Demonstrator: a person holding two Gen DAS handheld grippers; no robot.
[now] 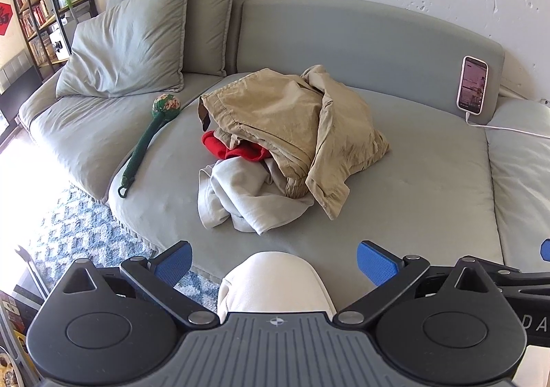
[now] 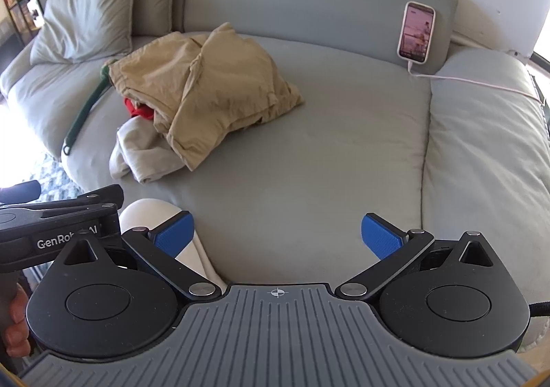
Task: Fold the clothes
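A heap of clothes lies on the grey sofa seat (image 1: 429,187): a crumpled tan garment (image 1: 292,118) on top, a red garment (image 1: 233,146) under its left edge, and a pale grey garment (image 1: 247,197) at the front. The heap also shows in the right wrist view, with the tan garment (image 2: 213,84), the red garment (image 2: 137,110) and the pale grey garment (image 2: 144,153). My left gripper (image 1: 275,263) is open and empty, held near the seat's front edge, short of the heap. My right gripper (image 2: 276,237) is open and empty over bare seat (image 2: 326,146), right of the heap.
A green long-handled massage hammer (image 1: 144,142) lies left of the heap. A phone (image 1: 472,84) on a white cable leans on the backrest at the right. Grey cushions (image 1: 127,43) sit at the back left. The person's knee (image 1: 275,280) is under my left gripper. A patterned rug (image 1: 79,235) covers the floor.
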